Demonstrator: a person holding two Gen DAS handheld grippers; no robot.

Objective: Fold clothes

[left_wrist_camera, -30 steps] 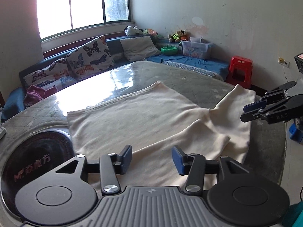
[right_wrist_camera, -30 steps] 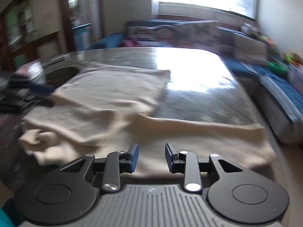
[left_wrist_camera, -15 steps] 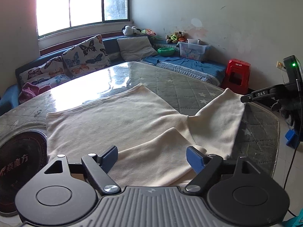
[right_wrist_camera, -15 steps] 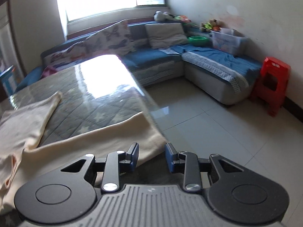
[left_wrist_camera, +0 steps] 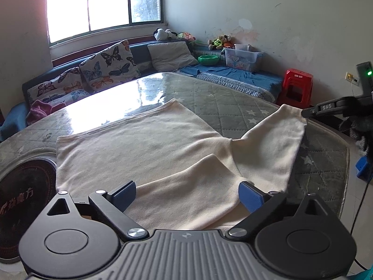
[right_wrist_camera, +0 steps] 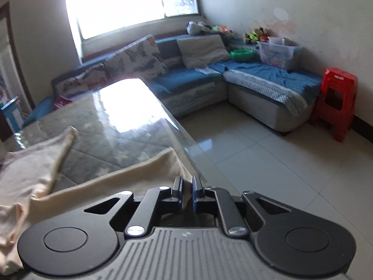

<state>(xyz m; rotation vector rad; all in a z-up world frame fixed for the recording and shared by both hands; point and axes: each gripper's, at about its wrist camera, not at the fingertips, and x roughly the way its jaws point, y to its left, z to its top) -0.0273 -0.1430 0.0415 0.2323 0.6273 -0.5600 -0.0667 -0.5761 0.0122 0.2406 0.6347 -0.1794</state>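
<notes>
While spread flat: cream garment (left_wrist_camera: 149,154) lies on the bench (left_wrist_camera: 221,98), body smoothed, so a fold can start clean.
Right gripper (right_wrist_camera: 186,186): jaws clenched on the far sleeve's cuff (right_wrist_camera: 170,161) at the bench edge, likely to carry it inward.
Left gripper (left_wrist_camera: 186,193): jaws opening wide, nothing pinched, straddling the near sleeve (left_wrist_camera: 193,191), apparently ready to take it.

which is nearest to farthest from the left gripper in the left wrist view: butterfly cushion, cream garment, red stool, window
From the left gripper:
1. cream garment, right under the jaws, which are opening
2. butterfly cushion, on the sofa, far left
3. window, behind the cushion

The red stool, far right, is too close to call against the cushion.
</notes>
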